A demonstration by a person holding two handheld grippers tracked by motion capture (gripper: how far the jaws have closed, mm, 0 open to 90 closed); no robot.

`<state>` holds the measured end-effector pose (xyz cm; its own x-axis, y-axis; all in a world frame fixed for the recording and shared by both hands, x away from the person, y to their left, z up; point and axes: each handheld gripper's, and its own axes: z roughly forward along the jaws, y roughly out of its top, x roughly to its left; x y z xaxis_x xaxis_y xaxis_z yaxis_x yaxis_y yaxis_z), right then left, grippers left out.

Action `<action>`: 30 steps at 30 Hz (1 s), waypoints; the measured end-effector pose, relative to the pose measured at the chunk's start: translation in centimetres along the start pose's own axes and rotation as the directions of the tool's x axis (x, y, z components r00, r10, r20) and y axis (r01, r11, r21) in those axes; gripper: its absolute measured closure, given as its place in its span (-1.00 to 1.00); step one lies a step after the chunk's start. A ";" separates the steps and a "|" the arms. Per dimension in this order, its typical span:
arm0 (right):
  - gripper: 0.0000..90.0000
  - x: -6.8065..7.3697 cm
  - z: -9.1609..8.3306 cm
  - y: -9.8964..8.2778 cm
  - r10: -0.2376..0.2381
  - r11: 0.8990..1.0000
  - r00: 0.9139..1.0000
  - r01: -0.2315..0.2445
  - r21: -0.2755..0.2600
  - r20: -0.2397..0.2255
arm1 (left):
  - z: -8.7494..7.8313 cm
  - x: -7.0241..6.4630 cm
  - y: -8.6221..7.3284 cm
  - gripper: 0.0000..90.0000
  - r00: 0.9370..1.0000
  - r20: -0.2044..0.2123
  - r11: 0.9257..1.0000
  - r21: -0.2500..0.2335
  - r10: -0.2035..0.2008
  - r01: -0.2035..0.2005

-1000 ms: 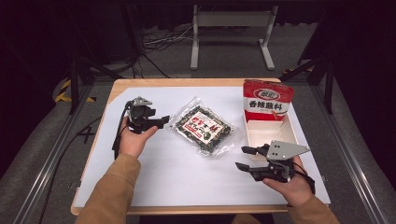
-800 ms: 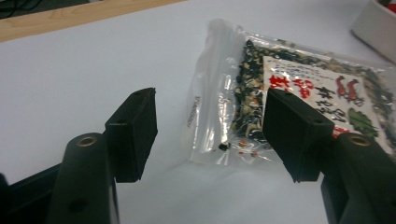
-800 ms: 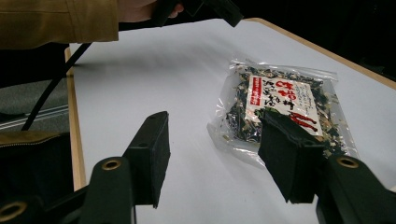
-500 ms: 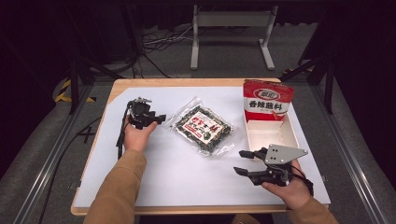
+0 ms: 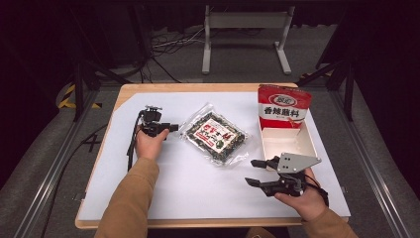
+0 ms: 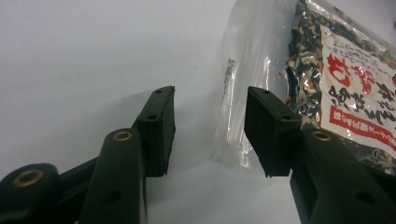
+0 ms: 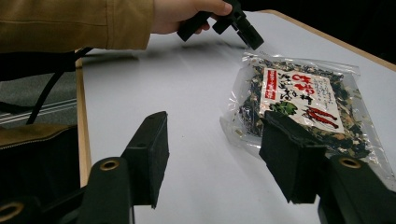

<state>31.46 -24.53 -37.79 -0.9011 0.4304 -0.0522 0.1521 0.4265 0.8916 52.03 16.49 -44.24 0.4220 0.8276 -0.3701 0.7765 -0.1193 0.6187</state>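
Observation:
A clear bag of dark dried food with a red and white label (image 5: 214,135) lies flat in the middle of the table. My left gripper (image 5: 174,128) sits low at the bag's left end and points at it. In the left gripper view (image 6: 210,130) its jaws have just been closing. The bag's clear sealed edge (image 6: 233,93) lies in the gap close to the right pad, and neither pad presses on it. My right gripper (image 5: 250,172) hovers near the front right, open with nothing between its jaws (image 7: 212,154), facing the bag (image 7: 303,107).
A red pouch with white lettering (image 5: 284,107) stands upright at the back of an open white box (image 5: 311,144) on the right. A white sheet (image 5: 198,188) covers the wooden table (image 5: 198,88). A black cable (image 5: 131,148) trails from the left gripper.
The left hand has come down and in toward the bag's left end, and its jaws stand narrower than before. The right gripper has kept its place.

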 end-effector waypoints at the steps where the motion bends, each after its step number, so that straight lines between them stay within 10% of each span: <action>1: -0.09 0.0 0.0 0.0 -0.002 1.000 1.000 0.002 0.002 0.003 | 0.0 0.0 0.0 0.21 1.000 0.012 1.000 0.011 -0.005 0.004; 10: -0.14 0.1 0.1 -0.1 -0.008 1.000 1.000 0.008 0.010 0.011 | 0.2 -0.1 -0.1 0.45 0.997 0.076 1.000 0.026 -0.003 0.001; 30: -0.12 0.0 0.4 -0.3 -0.015 1.000 1.000 0.015 0.026 0.019 | 0.8 -0.8 -0.2 0.99 0.999 0.018 0.999 0.041 0.035 -0.036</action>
<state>31.58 -24.34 -38.25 -0.8956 0.4387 -0.0739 0.1494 0.4532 0.8788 51.93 15.42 -44.65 0.4576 0.8129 -0.3602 0.7790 -0.1713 0.6031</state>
